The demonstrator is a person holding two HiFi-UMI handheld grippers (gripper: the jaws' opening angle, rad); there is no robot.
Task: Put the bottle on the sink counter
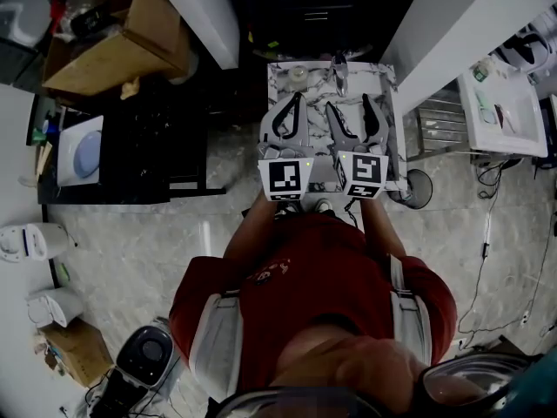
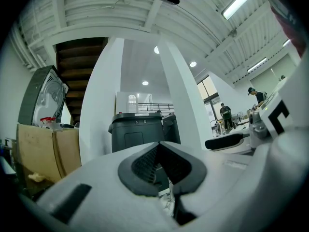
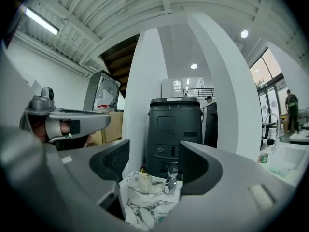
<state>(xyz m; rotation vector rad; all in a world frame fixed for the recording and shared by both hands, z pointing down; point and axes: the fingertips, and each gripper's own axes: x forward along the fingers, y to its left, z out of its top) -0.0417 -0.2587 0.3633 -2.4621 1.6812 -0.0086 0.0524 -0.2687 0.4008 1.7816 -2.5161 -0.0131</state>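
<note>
A small pale bottle stands upright at the back of the marble-patterned sink counter, left of a chrome faucet. In the right gripper view the bottle and faucet show between the jaws but well beyond them. My right gripper is open and empty, held level in front of the counter. My left gripper is beside it, its dark pads drawn together on nothing. In the head view both grippers, left and right, hover over the counter's near half.
A black bin stands behind the counter between white pillars. A cardboard box and a dark shelf are to the left. A white basin sits to the right. Small appliances are on the floor.
</note>
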